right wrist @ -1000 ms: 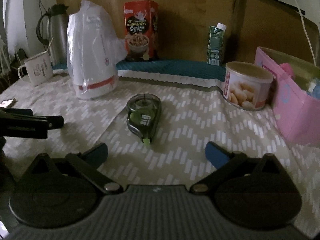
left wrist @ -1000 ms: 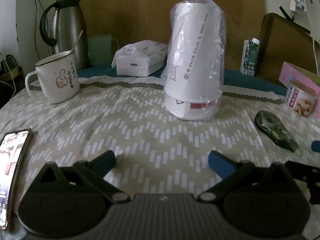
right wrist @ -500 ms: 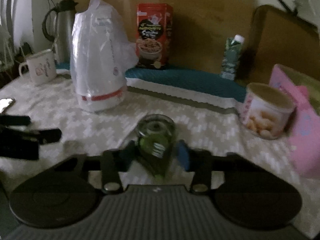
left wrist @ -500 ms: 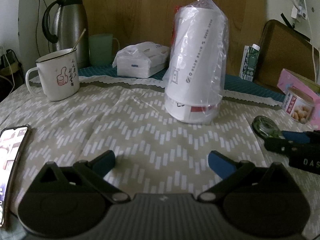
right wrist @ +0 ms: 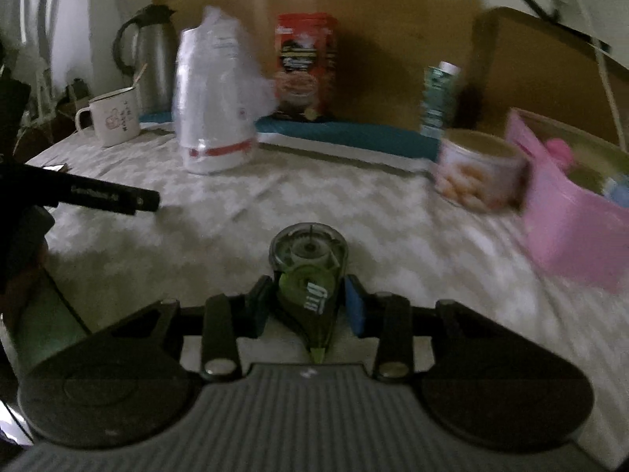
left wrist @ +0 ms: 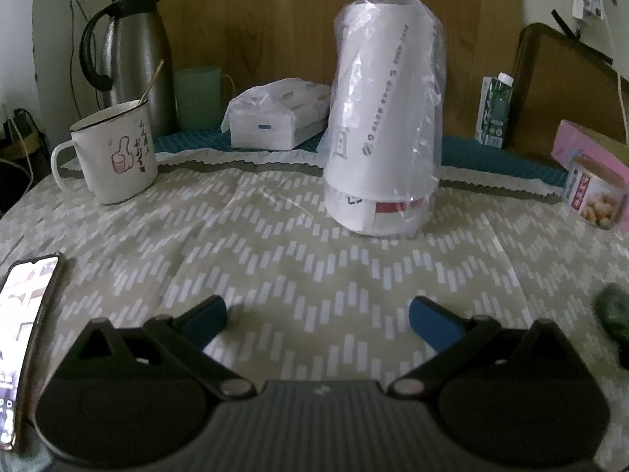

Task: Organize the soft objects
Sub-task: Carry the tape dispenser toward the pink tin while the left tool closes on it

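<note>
My right gripper [right wrist: 308, 308] is shut on a green correction tape dispenser [right wrist: 308, 271] and holds it above the patterned tablecloth [right wrist: 236, 228]. My left gripper [left wrist: 316, 320] is open and empty, low over the cloth [left wrist: 275, 259]. A bagged stack of white paper cups [left wrist: 383, 129] stands ahead of the left gripper, and also shows in the right wrist view [right wrist: 214, 106]. A wrapped tissue pack [left wrist: 275, 116] lies at the back. The left gripper's finger [right wrist: 98, 196] shows at the left of the right wrist view.
A white mug [left wrist: 114, 157], a steel thermos [left wrist: 129, 55] and a green cup [left wrist: 196, 96] stand back left. A phone [left wrist: 23, 330] lies at the left. A snack can [right wrist: 475, 169], a pink box [right wrist: 570, 212], a red carton [right wrist: 306, 63] and a drink carton [right wrist: 438, 98] stand to the right.
My right gripper closed on the tape dispenser and lifted it off the cloth. The left gripper stayed open and shifted slightly.
</note>
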Motion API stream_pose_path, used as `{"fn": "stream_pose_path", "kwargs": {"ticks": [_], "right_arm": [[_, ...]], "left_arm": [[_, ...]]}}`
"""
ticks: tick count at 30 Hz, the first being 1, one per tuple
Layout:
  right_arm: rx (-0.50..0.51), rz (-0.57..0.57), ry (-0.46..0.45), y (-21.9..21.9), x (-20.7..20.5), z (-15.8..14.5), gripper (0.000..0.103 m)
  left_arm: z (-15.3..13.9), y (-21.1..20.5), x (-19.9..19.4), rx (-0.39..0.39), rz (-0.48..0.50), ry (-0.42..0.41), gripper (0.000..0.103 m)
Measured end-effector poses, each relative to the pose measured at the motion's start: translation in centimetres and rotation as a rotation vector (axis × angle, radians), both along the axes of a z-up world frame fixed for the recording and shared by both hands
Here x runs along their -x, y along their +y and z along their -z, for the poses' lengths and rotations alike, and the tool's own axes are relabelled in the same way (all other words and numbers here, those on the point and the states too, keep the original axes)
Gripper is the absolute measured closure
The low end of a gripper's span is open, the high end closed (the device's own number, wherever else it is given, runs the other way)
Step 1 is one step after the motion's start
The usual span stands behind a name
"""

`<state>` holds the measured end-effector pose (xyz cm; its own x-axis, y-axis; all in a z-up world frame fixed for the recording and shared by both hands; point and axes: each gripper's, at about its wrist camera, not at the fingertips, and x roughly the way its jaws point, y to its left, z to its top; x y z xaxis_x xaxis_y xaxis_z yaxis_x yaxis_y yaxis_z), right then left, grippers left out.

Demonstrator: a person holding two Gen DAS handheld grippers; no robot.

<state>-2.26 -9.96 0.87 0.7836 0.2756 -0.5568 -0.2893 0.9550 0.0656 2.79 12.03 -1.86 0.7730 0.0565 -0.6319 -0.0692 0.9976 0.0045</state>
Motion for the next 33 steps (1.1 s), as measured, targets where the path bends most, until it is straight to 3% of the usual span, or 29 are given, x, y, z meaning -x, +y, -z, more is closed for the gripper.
{"fn": "stream_pose_path", "kwargs": {"ticks": [6,8,11,19,23,29,32,33], "right_arm": [[0.059,0.145,-0.044,-3.8,2.8,0.5,0.061],[0.052,0.205,-0.048,-5.6,3.3,0.9,0.061],[0.013,0.277,-0.050,-8.1,4.1,1.2,0.061],[0.047,0.436,-0.112,-12.5,7.0,2.4,0.061],[-0.002,0.488,-0.123,-15.3,8.4,2.8,0.061],[-0.089,0.478,-0.158,-17.2,10.2,3.6,0.061],[-0.233,0.471,-0.163,-18.7,10.9,3.8,0.061],[-0.286,0.466,-0.165,-19.2,11.0,3.9,0.061]], "left_arm": [[0.0,-0.3,-0.2,0.000,-0.022,0.010,0.000],[-0.4,-0.8,0.0,0.057,-0.023,0.010,0.001],[-1.2,-3.6,0.1,0.157,0.090,0.022,0.001],[-3.3,-18.2,-0.3,0.173,0.513,0.084,0.003],[-3.2,-25.0,-0.2,0.235,0.691,0.171,0.007],[-2.0,-31.6,0.0,0.270,0.814,0.279,0.009],[-1.2,-33.1,-0.3,0.285,0.827,0.303,0.012],[-1.2,-33.4,-0.3,0.277,0.838,0.302,0.018]]}}
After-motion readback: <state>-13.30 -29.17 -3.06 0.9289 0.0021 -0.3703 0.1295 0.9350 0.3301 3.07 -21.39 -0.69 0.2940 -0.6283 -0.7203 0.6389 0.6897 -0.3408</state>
